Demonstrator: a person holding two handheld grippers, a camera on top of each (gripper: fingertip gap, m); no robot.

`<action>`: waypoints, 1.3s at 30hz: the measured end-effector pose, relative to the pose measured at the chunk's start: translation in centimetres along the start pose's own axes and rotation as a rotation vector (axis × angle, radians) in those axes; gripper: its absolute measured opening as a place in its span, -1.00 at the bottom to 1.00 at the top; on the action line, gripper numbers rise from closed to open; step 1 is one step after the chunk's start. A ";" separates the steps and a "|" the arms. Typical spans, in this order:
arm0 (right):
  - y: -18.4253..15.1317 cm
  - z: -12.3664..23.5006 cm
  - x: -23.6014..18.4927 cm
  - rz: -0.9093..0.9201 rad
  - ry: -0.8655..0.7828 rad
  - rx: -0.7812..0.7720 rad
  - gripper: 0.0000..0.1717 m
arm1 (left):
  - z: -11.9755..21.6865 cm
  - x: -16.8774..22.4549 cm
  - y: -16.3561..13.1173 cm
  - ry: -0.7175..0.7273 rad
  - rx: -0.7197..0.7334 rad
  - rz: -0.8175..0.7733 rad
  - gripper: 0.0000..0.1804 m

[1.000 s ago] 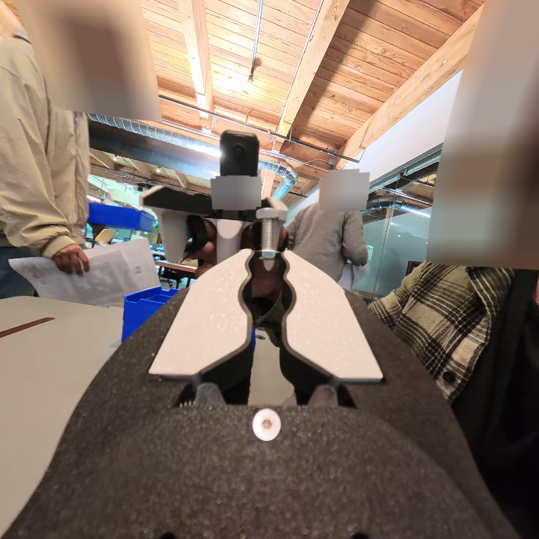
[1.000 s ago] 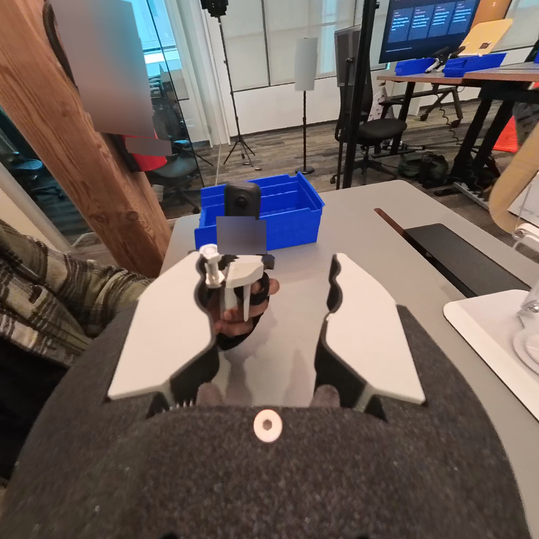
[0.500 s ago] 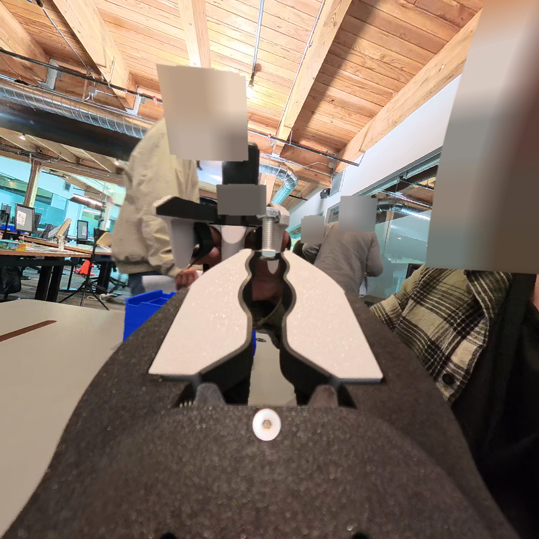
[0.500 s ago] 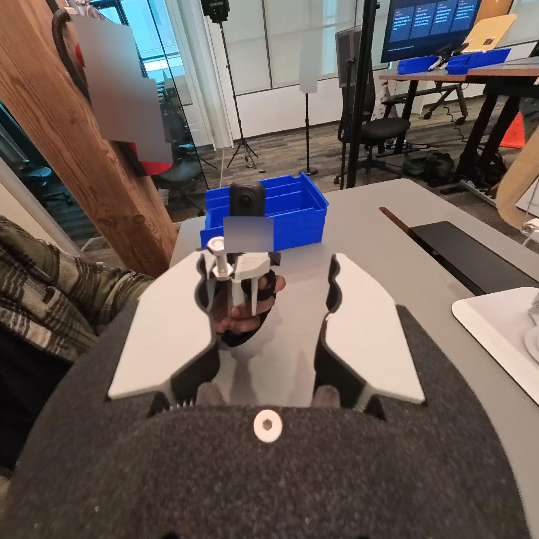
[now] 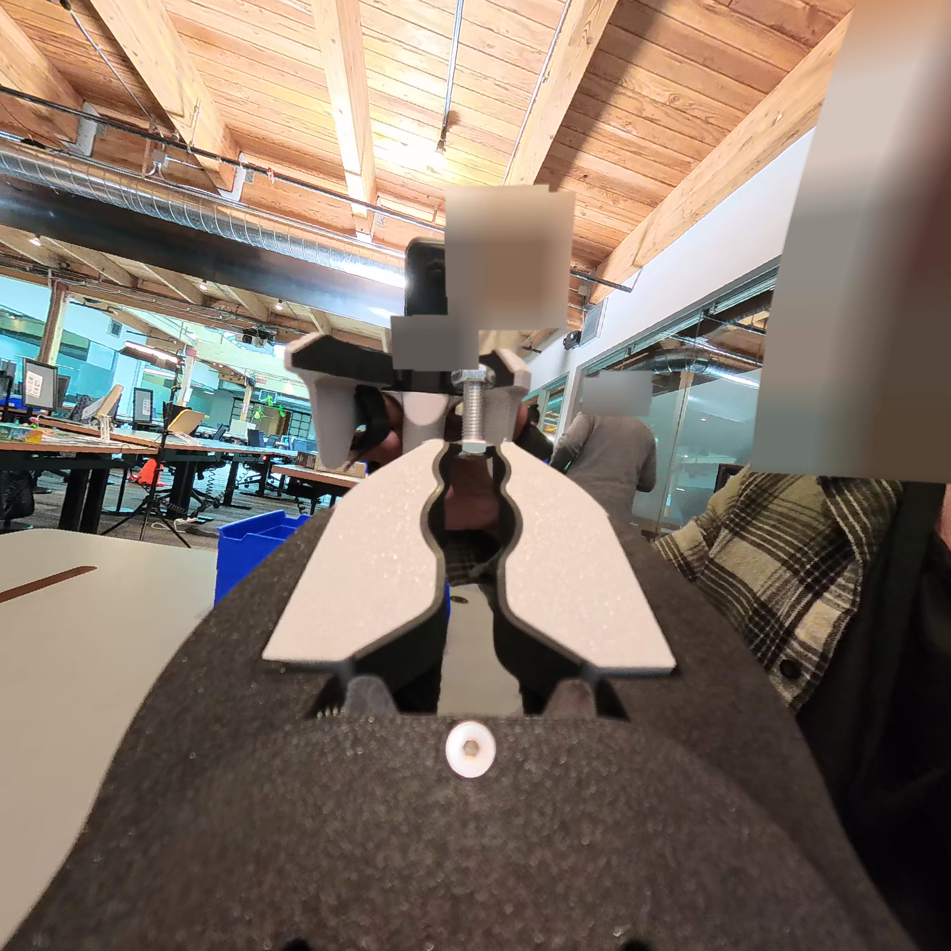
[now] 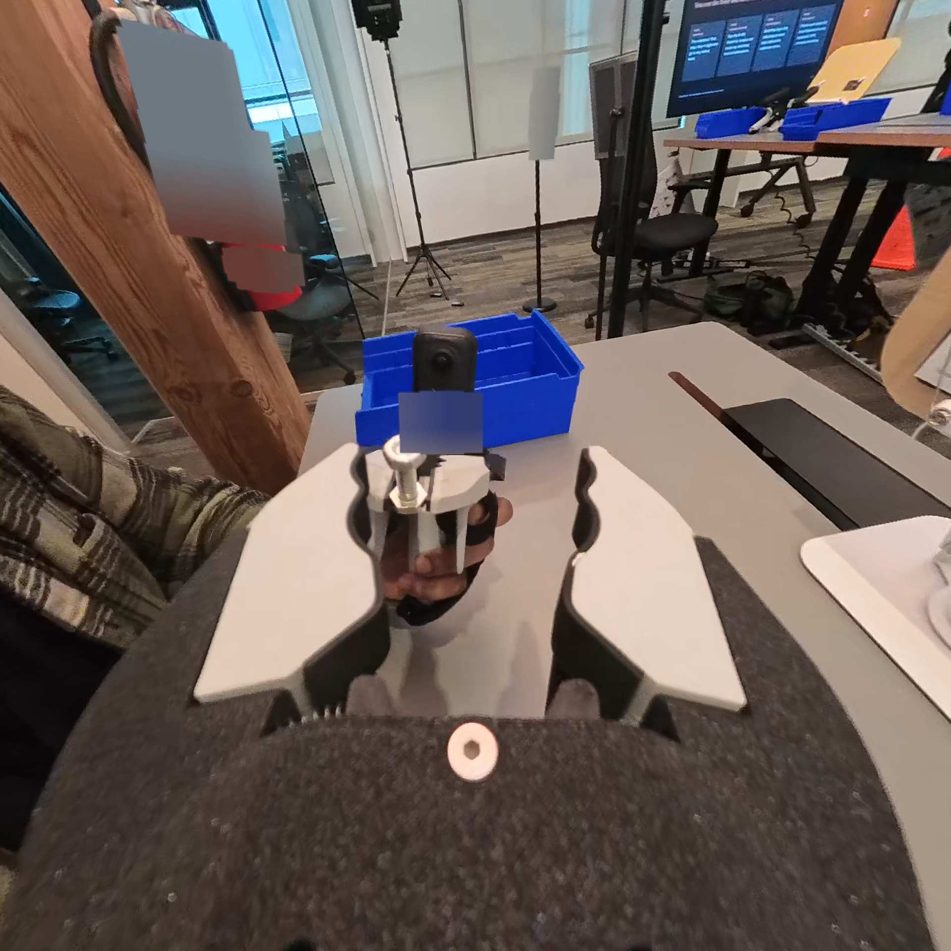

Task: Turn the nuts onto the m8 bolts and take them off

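Left wrist view: the left gripper is closed on a hexagonal nut, its two white fingers pressing the nut's flats at the very tips. A silver M8 bolt rises upright from the nut, threaded shank exposed, hexagonal head uppermost. Directly beyond the fingertips stands the right gripper, seen from its front, with the bolt between its spread fingers.

Right wrist view: the right gripper is spread wide and grasps nothing; its pads stand clear on either side. Just inside its left finger the left gripper faces the camera, clamped on the nut, the bolt standing from it with its head tilted slightly toward the left finger. The bolt lies near the left finger's tip and well apart from the right finger. A hand holds the left gripper from below.

Beyond both fingertips a blue bin rests on the grey table. To the right of the right gripper lie a black pad and a white tray. A plaid sleeve enters at left.
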State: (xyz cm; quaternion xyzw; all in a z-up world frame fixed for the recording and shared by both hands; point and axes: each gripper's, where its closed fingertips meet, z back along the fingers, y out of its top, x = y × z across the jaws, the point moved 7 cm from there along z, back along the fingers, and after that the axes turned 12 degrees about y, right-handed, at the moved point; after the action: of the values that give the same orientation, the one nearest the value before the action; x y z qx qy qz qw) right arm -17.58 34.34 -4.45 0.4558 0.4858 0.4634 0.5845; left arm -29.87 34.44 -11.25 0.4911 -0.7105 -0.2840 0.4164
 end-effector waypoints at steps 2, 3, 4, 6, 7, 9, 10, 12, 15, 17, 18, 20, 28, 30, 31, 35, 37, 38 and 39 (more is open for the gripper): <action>-0.2 -0.2 0.3 0.002 -0.021 -0.020 -0.10 | 0.0 0.0 0.0 0.000 0.000 -0.001 -0.83; -0.3 -0.1 0.5 0.003 -0.032 -0.029 -0.07 | 0.0 0.0 0.0 0.004 0.000 -0.001 -0.83; -0.3 0.1 0.6 -0.001 -0.032 -0.029 -0.07 | 0.1 0.0 0.0 0.005 0.003 0.000 -0.83; -0.2 0.4 0.5 -0.005 -0.029 -0.016 -0.07 | 0.2 -0.1 0.1 0.004 0.008 0.003 -0.83; -0.2 0.4 0.3 -0.006 -0.024 -0.011 -0.07 | 0.2 -0.1 0.2 0.007 0.008 0.001 -0.83; -0.1 0.1 -0.2 -0.005 -0.010 -0.008 -0.10 | 0.1 -0.1 0.1 0.007 0.008 0.002 -0.83; -0.2 -0.2 -0.4 -0.006 -0.003 -0.010 -0.12 | 0.1 -0.1 0.1 0.010 0.007 0.000 -0.83; -0.2 -0.7 -0.8 -0.008 0.010 -0.009 -0.21 | 0.1 -0.1 0.0 0.013 0.004 -0.005 -0.84; -0.4 -1.1 -1.1 -0.009 0.023 -0.021 -0.42 | 0.1 -0.1 0.0 0.014 -0.003 -0.005 -0.84; -0.3 -1.1 -1.4 0.002 0.061 -0.036 -0.66 | 0.0 0.0 -0.1 0.012 -0.011 -0.009 -0.84; -0.2 -1.0 -1.6 0.016 0.085 -0.040 -0.75 | 0.0 0.0 -0.1 0.012 -0.014 -0.010 -0.83; -0.1 -0.9 -1.7 0.038 0.111 -0.075 -0.82 | 0.0 0.0 -0.1 0.005 -0.019 -0.005 -0.83; 0.3 -0.3 -1.8 0.200 0.432 -0.226 -0.82 | -0.8 0.9 -0.9 -0.113 -0.083 0.037 -0.83; 0.4 -0.3 -1.4 0.175 0.452 -0.232 -0.75 | -0.8 0.8 -0.9 -0.106 -0.071 0.041 -0.84; 0.5 -0.3 -1.0 0.158 0.401 -0.231 -0.55 | -0.7 0.8 -0.7 -0.101 -0.060 0.042 -0.84; 0.6 -0.3 -0.8 0.131 0.204 -0.107 -0.02 | -0.3 0.5 -0.3 -0.075 -0.040 0.032 -0.83; 0.4 -0.3 -0.5 0.122 0.132 -0.076 0.01 | -0.3 0.5 -0.4 -0.082 -0.039 0.043 -0.83; 0.3 -0.1 -0.1 0.108 0.087 -0.066 0.02 | -0.4 0.5 -0.5 -0.086 -0.042 0.042 -0.83; 0.4 0.2 0.3 0.096 0.057 -0.059 0.03 | -0.5 0.6 -0.5 -0.084 -0.045 0.038 -0.83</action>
State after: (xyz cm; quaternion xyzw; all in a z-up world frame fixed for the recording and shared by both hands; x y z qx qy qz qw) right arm -17.38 34.67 -4.11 0.4479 0.4658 0.5178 0.5606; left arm -29.31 33.68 -11.27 0.4557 -0.7299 -0.3124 0.4025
